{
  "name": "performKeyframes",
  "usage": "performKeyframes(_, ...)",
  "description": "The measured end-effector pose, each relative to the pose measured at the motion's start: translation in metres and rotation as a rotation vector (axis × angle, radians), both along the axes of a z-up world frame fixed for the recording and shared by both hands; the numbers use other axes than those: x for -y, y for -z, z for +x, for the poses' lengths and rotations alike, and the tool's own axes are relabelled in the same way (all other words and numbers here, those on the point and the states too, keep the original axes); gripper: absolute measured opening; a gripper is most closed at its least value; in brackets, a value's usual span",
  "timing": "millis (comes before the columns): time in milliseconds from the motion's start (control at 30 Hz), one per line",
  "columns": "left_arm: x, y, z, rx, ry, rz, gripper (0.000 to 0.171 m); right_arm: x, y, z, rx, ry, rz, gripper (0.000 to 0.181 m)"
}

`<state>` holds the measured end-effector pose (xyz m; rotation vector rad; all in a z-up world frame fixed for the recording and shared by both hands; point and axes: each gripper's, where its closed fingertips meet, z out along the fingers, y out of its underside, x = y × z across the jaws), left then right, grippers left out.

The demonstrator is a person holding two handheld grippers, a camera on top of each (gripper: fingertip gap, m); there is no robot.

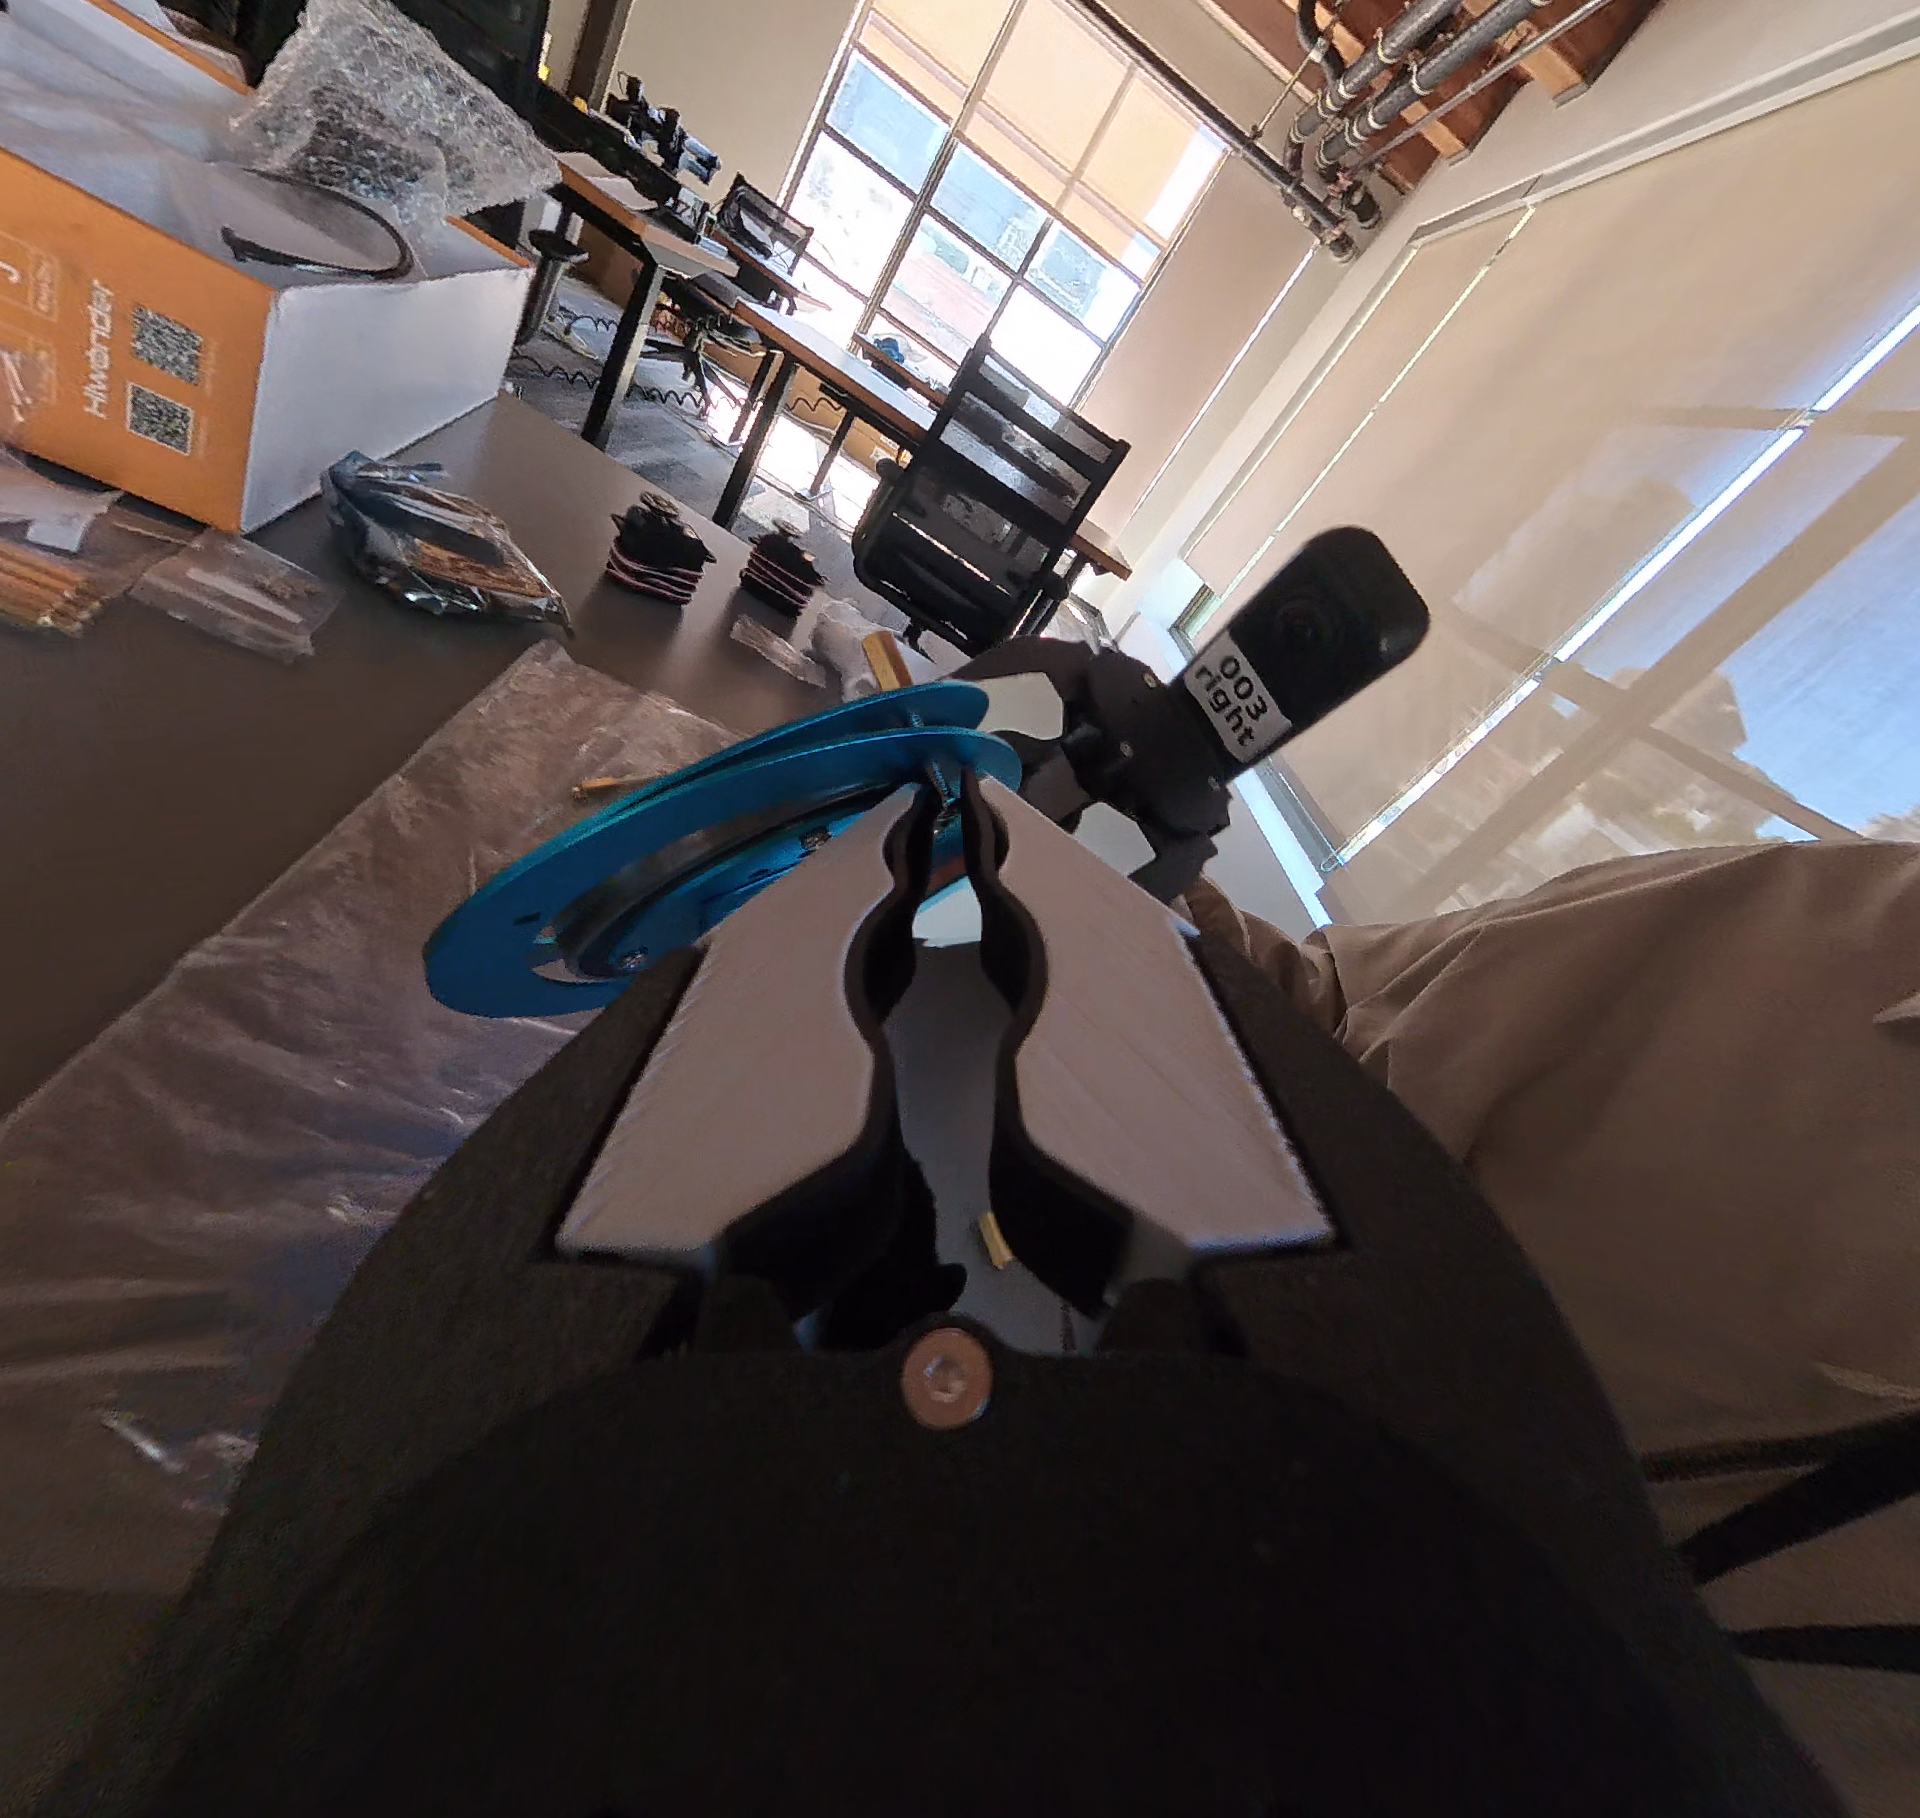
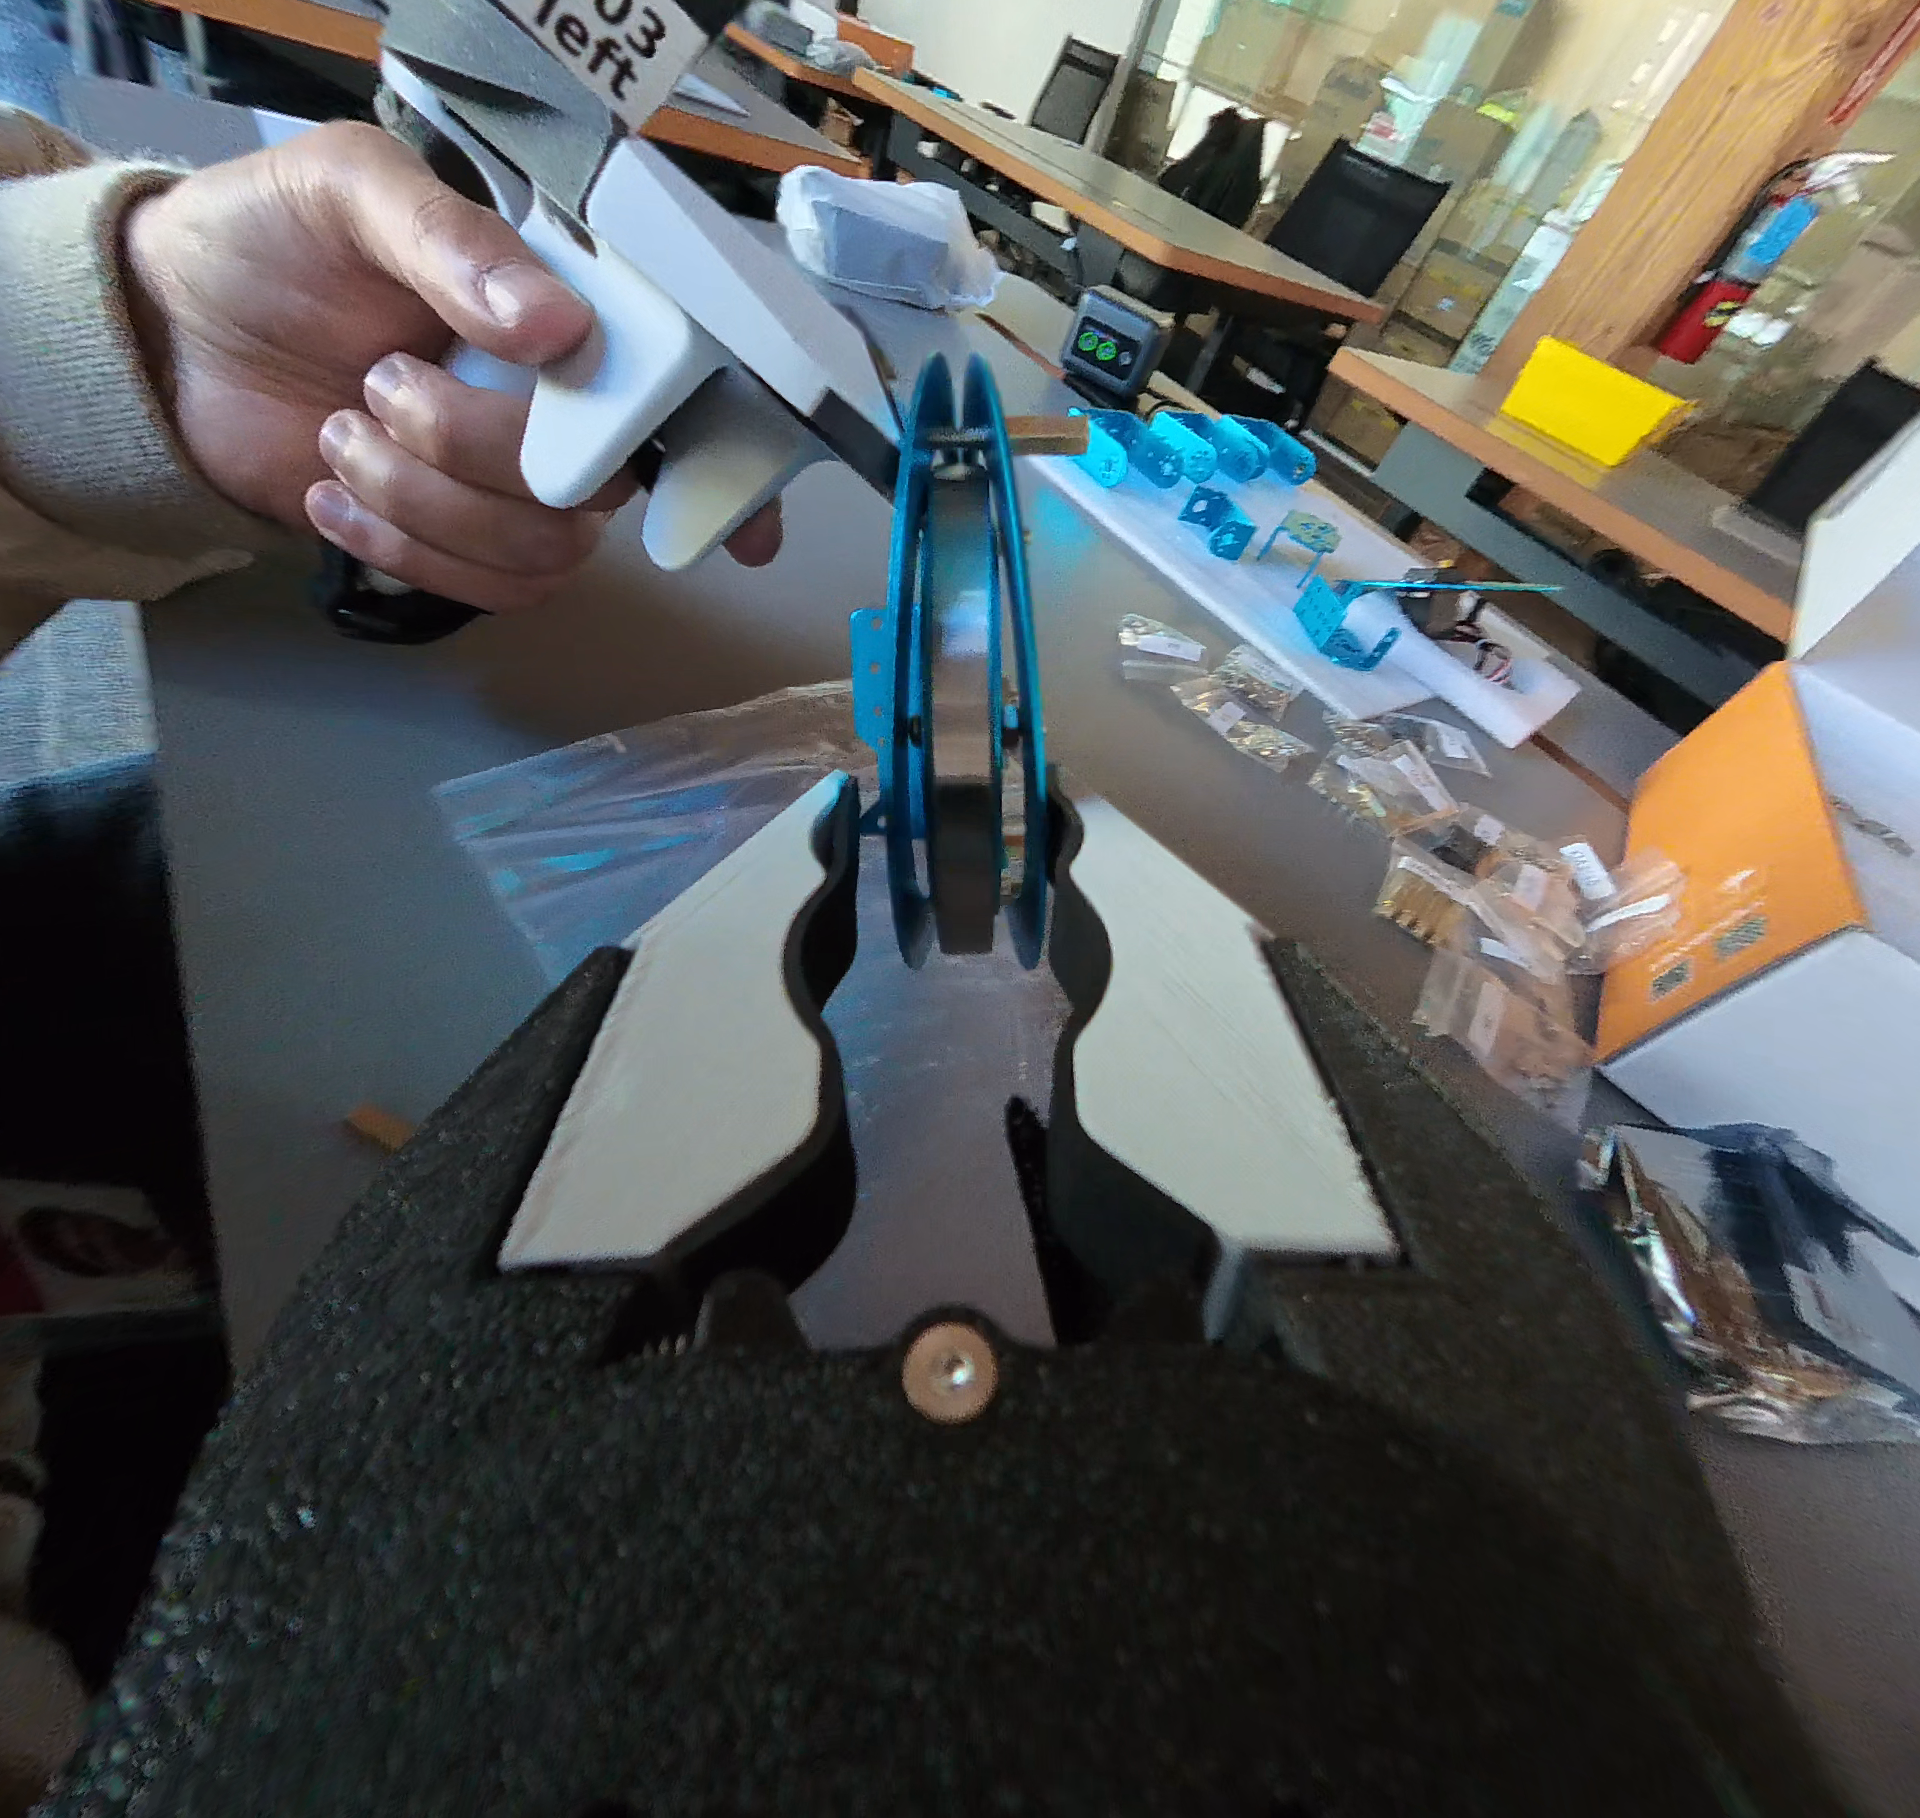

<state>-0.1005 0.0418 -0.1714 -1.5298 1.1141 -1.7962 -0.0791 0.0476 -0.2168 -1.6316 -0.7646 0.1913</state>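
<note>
Blue 2-disc assembly (image 2: 961,667) clamped by right tool (image 2: 956,812), left tool (image 1: 951,812) pinching its screw (image 1: 940,797), labelled orange box (image 2: 1745,864) nearby

Disc assembly (image 2: 961,688) between both claws

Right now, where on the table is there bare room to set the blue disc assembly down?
Bare grey table lies left of the disc assembly, under the hand. The plastic sheet below is also free. To the right it is crowded: parts bags, orange box, blue brackets.
</note>
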Motion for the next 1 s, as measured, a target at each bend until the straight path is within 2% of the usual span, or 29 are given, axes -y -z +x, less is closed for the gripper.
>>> performKeyframes(100, 0.007, 0.003, -0.004, -0.044, -0.044, 0.035, 0.003, 0.011, -0.003, -0.004, -0.029, -0.061, -0.026, 0.027)
performKeyframes(300, 0.013, 0.018, -0.007, -0.12, -0.082, -0.002, 0.003, 0.025, 0.01, -0.008, -0.06, -0.157, -0.216, 0.026)
performKeyframes(367, 0.01, 0.025, -0.006, -0.149, -0.095, -0.027, 0.003, 0.024, 0.014, -0.004, -0.05, -0.132, -0.232, 0.027)
performKeyframes(600, 0.008, 0.026, 0.009, -0.178, -0.08, -0.069, 0.004, 0.024, 0.02, 0.013, -0.049, -0.086, -0.283, 0.025)
performKeyframes(733, 0.001, 0.026, 0.023, -0.194, -0.074, -0.077, 0.004, 0.022, 0.024, 0.022, -0.133, -0.103, -0.421, 0.024)
performKeyframes(900, -0.012, 0.025, 0.035, -0.178, -0.038, -0.118, 0.003, 0.011, 0.022, 0.033, -0.279, -0.103, -0.495, 0.025)
performKeyframes(1000, -0.018, 0.024, 0.029, -0.159, -0.034, -0.142, 0.003, 0.009, 0.021, 0.029, -0.285, -0.135, -0.498, 0.025)
